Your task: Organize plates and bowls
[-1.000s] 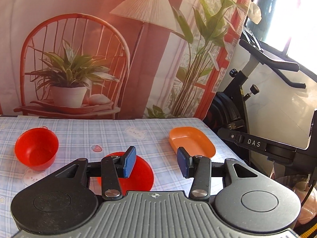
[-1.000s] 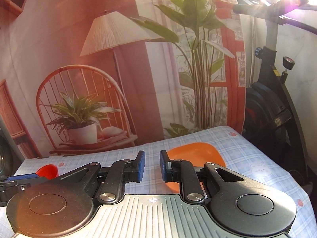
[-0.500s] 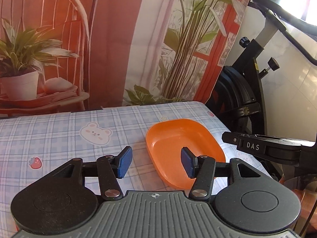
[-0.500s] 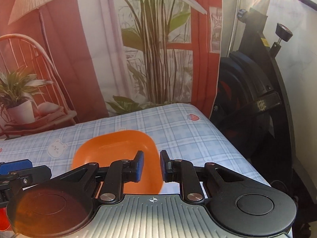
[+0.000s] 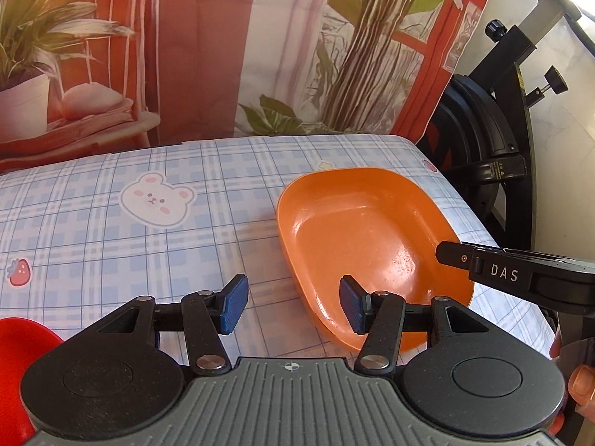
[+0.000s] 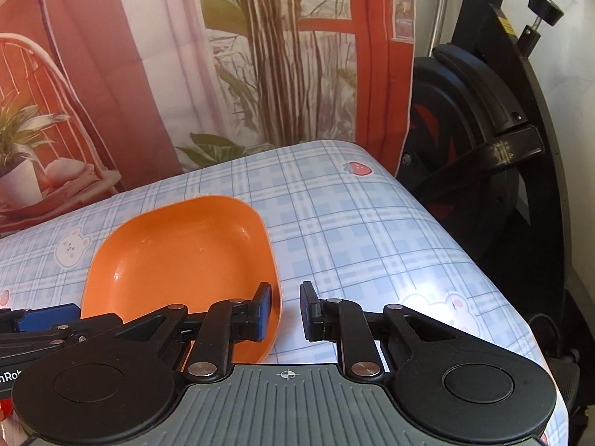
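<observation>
An orange squarish plate (image 5: 372, 238) lies on the blue checked tablecloth near the table's right edge. My left gripper (image 5: 292, 306) is open, astride the plate's near left rim, its right pad inside the plate. In the right wrist view the plate (image 6: 178, 256) sits left of centre. My right gripper (image 6: 285, 316) is open, astride the plate's near right rim, its left pad over the plate. A red dish (image 5: 22, 356) shows at the lower left edge of the left wrist view.
The table (image 6: 372, 230) ends close on the right, with a black exercise bike (image 6: 483, 148) just beyond it. A printed backdrop (image 5: 186, 55) hangs behind the table. The right gripper's body (image 5: 520, 275) reaches in from the right in the left wrist view.
Both grippers have moved forward and down toward the orange plate, which now looks larger. The right gripper's jaws have opened wider and now sit either side of the rim.
</observation>
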{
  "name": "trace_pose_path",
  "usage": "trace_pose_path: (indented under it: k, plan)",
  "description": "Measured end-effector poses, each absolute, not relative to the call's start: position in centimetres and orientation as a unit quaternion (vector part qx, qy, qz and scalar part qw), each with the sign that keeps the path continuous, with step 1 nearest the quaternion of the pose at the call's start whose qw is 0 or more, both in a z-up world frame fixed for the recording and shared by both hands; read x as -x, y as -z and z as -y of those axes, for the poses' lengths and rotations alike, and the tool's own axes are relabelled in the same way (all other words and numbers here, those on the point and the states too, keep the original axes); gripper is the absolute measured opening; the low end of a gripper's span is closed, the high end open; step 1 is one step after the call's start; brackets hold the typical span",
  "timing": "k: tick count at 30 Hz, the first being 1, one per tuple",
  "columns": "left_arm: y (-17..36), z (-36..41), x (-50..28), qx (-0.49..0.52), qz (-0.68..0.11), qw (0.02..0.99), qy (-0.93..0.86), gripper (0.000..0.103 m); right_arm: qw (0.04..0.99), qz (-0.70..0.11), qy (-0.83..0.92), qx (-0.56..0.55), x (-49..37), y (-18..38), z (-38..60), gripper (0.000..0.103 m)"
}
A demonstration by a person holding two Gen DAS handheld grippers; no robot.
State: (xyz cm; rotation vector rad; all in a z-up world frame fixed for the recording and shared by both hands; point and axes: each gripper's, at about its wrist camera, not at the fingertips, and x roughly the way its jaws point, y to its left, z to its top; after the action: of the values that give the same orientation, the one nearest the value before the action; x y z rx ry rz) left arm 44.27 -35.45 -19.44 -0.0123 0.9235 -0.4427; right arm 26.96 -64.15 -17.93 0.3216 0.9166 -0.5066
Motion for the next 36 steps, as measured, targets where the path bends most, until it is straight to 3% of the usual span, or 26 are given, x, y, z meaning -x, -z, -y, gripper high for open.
trace_pose_path:
  k: [2, 5, 6, 22, 36]
  plan:
    - [19.9, 35.3, -44.4, 0.01, -0.445, 0.869, 0.216, 0.052, 0.854, -0.438, 0.235, -0.155, -27.0, 18.1, 64.0, 0.006]
    - [19.8, 34.9, -44.3, 0.009, -0.439, 0.868, 0.233, 0.017, 0.855, -0.437, 0.229, -0.158, -27.0, 17.8, 63.5, 0.005]
    - [19.7, 34.8, -44.3, 0.008, -0.438, 0.868, 0.234, 0.015, 0.856, -0.437, 0.227, -0.157, -27.0, 17.6, 63.2, 0.004]
    - [13.2, 30.7, -38.7, 0.002, -0.384, 0.893, 0.235, 0.014, 0.886, -0.392, 0.212, -0.13, -23.9, 9.0, 56.7, 0.005]
    - [8.2, 19.4, -30.4, 0.01, -0.357, 0.907, 0.225, 0.014, 0.916, -0.344, 0.15, -0.145, -20.4, 2.9, 43.3, 0.008]
